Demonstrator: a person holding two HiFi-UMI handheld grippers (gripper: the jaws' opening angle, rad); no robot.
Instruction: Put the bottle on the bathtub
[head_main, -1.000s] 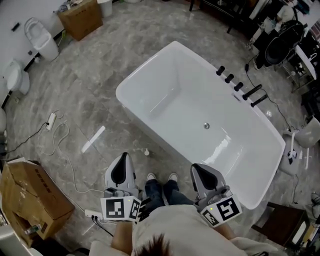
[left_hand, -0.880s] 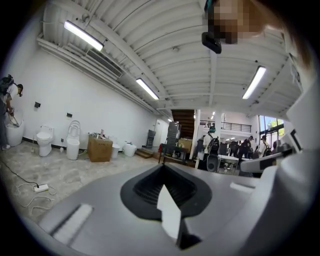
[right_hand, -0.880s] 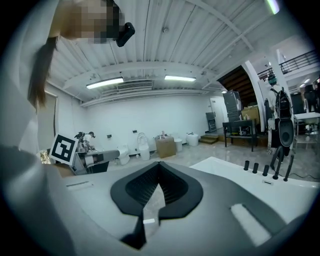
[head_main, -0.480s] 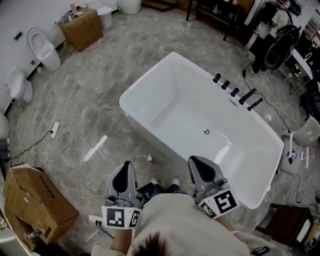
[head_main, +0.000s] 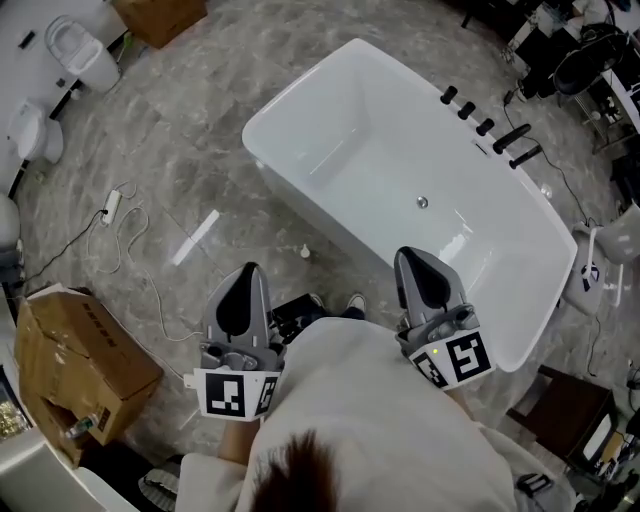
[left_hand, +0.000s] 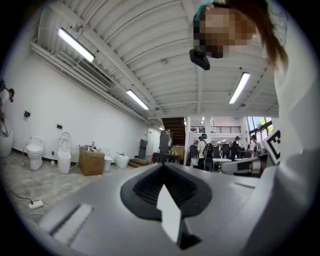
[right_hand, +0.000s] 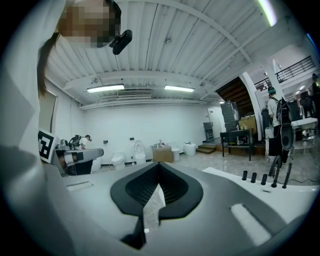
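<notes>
While the bathtub (head_main: 330, 150) slants upper left to lower right, nothing is held
Left gripper (head_main: 246, 275) and right gripper (head_main: 412, 262), jaws together, have risen by its near rim

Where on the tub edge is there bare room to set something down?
The bathtub rim is bare along the near long side and around the left end. The far side toward the right end is crowded by the black tap fittings.
</notes>
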